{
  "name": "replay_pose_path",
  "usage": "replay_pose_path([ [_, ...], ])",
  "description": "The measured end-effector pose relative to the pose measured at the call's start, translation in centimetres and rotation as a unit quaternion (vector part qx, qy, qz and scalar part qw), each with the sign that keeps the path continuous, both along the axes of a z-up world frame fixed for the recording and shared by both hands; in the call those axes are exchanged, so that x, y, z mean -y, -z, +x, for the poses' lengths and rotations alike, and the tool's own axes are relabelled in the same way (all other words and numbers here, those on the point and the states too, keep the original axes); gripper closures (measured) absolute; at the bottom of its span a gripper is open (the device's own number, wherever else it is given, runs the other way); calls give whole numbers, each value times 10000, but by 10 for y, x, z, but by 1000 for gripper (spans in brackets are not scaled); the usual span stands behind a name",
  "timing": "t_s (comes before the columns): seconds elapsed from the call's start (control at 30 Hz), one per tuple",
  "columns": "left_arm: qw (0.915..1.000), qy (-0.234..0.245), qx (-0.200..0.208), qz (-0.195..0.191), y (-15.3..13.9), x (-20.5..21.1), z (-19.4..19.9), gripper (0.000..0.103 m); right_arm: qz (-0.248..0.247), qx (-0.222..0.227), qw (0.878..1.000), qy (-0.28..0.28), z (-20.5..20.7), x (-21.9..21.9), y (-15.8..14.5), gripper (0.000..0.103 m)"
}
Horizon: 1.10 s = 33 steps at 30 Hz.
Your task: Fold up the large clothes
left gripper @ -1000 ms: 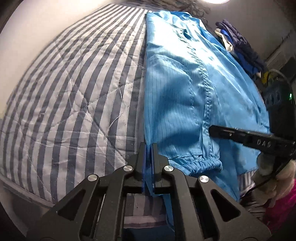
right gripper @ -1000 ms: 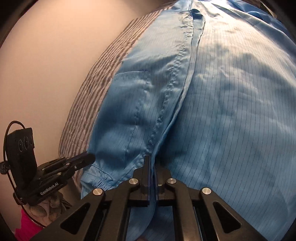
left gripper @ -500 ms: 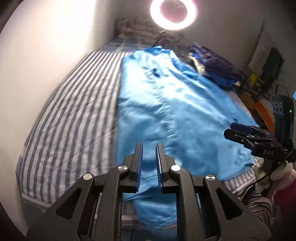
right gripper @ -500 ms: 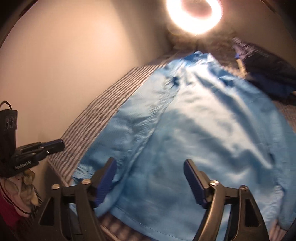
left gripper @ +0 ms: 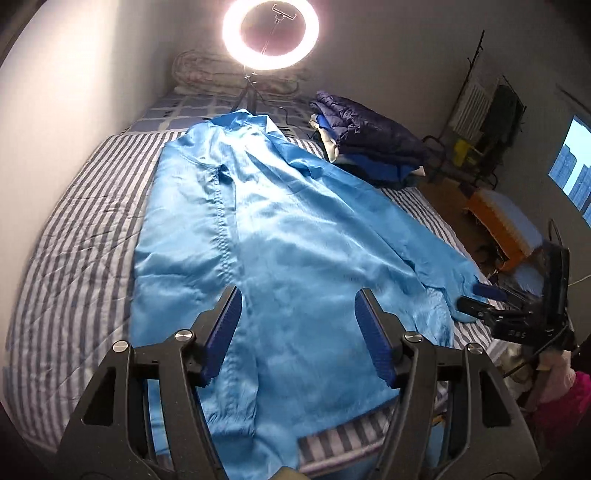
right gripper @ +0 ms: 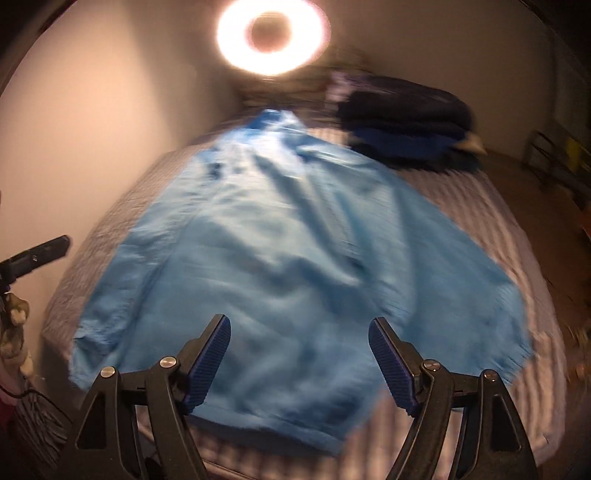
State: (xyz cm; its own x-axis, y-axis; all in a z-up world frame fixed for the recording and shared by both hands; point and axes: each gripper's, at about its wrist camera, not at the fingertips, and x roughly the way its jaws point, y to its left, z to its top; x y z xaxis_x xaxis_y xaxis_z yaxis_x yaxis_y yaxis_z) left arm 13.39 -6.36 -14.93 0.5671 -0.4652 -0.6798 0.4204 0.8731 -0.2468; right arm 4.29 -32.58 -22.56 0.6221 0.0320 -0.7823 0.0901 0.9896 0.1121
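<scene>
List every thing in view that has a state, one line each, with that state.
Blue coat: spread flat on the bed, one side folded in, held by neither gripper.
Left gripper: opening, nothing between its fingers.
Right gripper: open, nothing between its fingers.
Ring light: on.
Dark clothes pile: folded and stacked beside the coat.
Striped bed cover: spread over the bed.
</scene>
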Motion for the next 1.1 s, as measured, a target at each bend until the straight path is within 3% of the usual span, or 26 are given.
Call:
replay_pose_path([
  [0.33, 9987, 323, -342, 212, 36, 33, 15, 37, 237, -455, 9860, 1587, -40, 130, 32, 31],
  [0.67, 9986, 461, -148, 202, 25, 43, 6, 37, 856, -686, 9653, 2368, -31, 195, 70, 31],
  [0.7, 9985, 467, -159, 228, 26, 43, 6, 37, 901, -699, 9641, 2399, -29, 198, 72, 35],
  [0.8, 9983, 453, -216, 299, 31, 43, 8, 37, 893, -757, 9635, 2407, -21, 199, 76, 64],
  [0.9, 9983, 424, -255, 308, 35, 40, 11, 37, 648, -689, 9684, 2307, -16, 190, 64, 84],
  [1.0, 9987, 346, -264, 263, 34, 36, 14, 37, 121, -448, 9746, 2192, -12, 174, 40, 91],
  [1.1, 9992, 237, -265, 179, 32, 28, 16, 37, -94, -46, 9797, 2000, -12, 156, 11, 92],
])
